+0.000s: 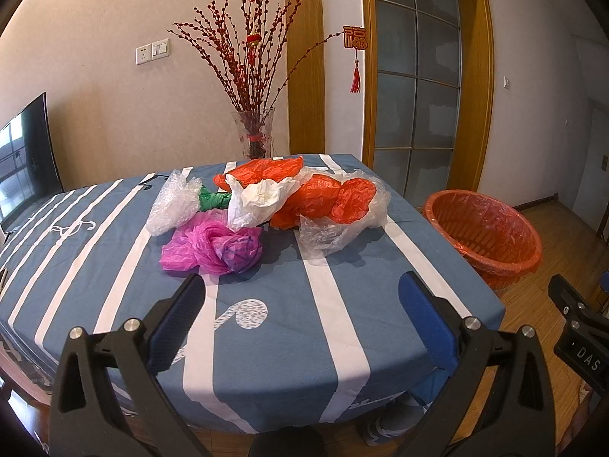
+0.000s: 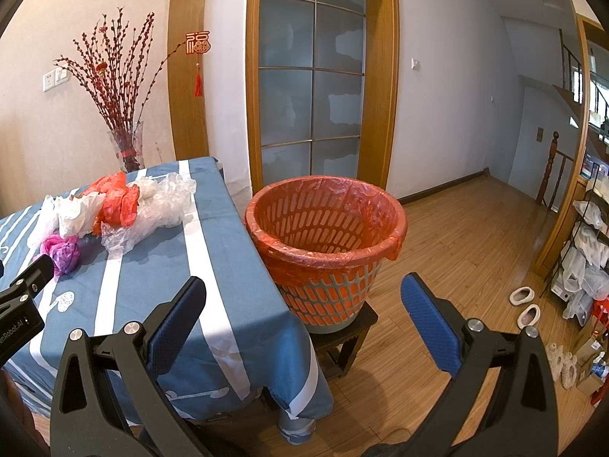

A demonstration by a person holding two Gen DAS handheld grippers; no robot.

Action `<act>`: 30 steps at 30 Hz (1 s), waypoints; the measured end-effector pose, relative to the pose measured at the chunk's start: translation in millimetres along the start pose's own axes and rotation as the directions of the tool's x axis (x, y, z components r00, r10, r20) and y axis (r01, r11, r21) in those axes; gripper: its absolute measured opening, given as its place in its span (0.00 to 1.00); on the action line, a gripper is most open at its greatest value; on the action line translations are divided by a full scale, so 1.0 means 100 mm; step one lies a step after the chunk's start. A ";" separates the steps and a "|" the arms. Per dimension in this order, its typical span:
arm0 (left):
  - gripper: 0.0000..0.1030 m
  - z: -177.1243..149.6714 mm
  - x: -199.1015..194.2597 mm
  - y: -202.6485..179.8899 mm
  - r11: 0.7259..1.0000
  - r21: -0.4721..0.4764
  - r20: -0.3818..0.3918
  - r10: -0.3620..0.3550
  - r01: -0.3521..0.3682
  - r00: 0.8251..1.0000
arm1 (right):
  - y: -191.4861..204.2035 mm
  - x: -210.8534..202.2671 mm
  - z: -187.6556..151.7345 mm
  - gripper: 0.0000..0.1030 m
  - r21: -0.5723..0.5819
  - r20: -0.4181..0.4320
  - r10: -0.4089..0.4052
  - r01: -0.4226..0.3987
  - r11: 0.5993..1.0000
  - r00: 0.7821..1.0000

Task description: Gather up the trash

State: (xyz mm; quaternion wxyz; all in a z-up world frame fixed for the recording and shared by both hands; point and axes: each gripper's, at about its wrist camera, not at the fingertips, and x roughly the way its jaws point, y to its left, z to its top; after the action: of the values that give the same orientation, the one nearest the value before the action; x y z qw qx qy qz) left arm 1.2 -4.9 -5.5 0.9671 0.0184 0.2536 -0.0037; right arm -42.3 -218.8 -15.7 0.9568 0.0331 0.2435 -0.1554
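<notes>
The left gripper [image 1: 300,297] is hovering low over the near part of the striped blue tablecloth [image 1: 289,342], its blue-padded fingers [image 1: 179,316] spread wide apart and holding nothing, likely because no bag has been picked yet and a wide opening suits loose, crumpled plastic. Ahead of it and slightly to its left, the pink plastic bag [image 1: 213,247] is lying nearest, so it looks like the easiest first pick. Beyond that, going rightward, a clear crinkled bag [image 1: 171,205], a green scrap [image 1: 215,198], a white bag [image 1: 262,198], the orange bags [image 1: 323,198] and another clear bag [image 1: 327,236] are sitting heaped together, touching one another, mid-table. Far to the left gripper's right, off the table edge, the orange-lined waste basket [image 1: 491,228] is waiting below table height, probably so trash can be dropped straight in. The right gripper [image 2: 302,297] is pointing toward that waste basket [image 2: 327,228], which is standing on a small dark stool [image 2: 350,335] touching the tablecloth's edge; its jaws are likewise wide apart and empty. The trash pile [image 2: 118,205] is lying well off to its left, so this gripper seems held in reserve near the drop point.
</notes>
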 end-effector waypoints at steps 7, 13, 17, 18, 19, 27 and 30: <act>0.96 0.01 -0.01 0.03 1.000 0.000 -0.002 -0.001 0.001 1.000 | 0.00 0.01 0.00 0.98 0.000 -0.001 0.000 0.000 1.000 1.000; 0.96 0.00 0.00 0.03 1.000 0.000 -0.003 -0.001 0.001 1.000 | 0.00 0.01 -0.01 0.98 0.001 -0.002 0.000 0.000 1.000 1.000; 0.96 -0.03 -0.01 0.00 1.000 -0.001 -0.004 -0.001 0.001 1.000 | 0.00 0.01 -0.01 0.98 0.001 -0.003 0.000 0.000 1.000 1.000; 0.96 -0.02 -0.01 0.01 1.000 -0.001 -0.004 -0.001 0.001 1.000 | 0.00 0.01 -0.01 0.98 0.001 -0.003 0.000 0.000 1.000 1.000; 0.96 -0.02 0.00 0.01 1.000 -0.001 -0.005 -0.001 0.001 1.000 | 0.00 0.01 -0.01 0.98 0.001 -0.003 0.000 0.000 1.000 1.000; 0.96 -0.10 0.01 -0.08 1.000 0.000 -0.009 -0.003 0.003 1.000 | -0.01 0.02 -0.01 0.98 0.001 -0.004 0.000 0.000 1.000 1.000; 0.96 -0.09 0.02 -0.06 1.000 -0.003 -0.012 -0.005 0.005 1.000 | -0.01 0.02 -0.01 0.98 0.002 -0.004 0.000 0.000 1.000 1.000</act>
State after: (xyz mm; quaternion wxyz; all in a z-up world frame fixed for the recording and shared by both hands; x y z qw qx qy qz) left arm -1.8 -10.6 -14.1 0.9656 0.0164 0.2595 -0.0058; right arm -41.7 -220.1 -17.5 0.9562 0.0343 0.2455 -0.1555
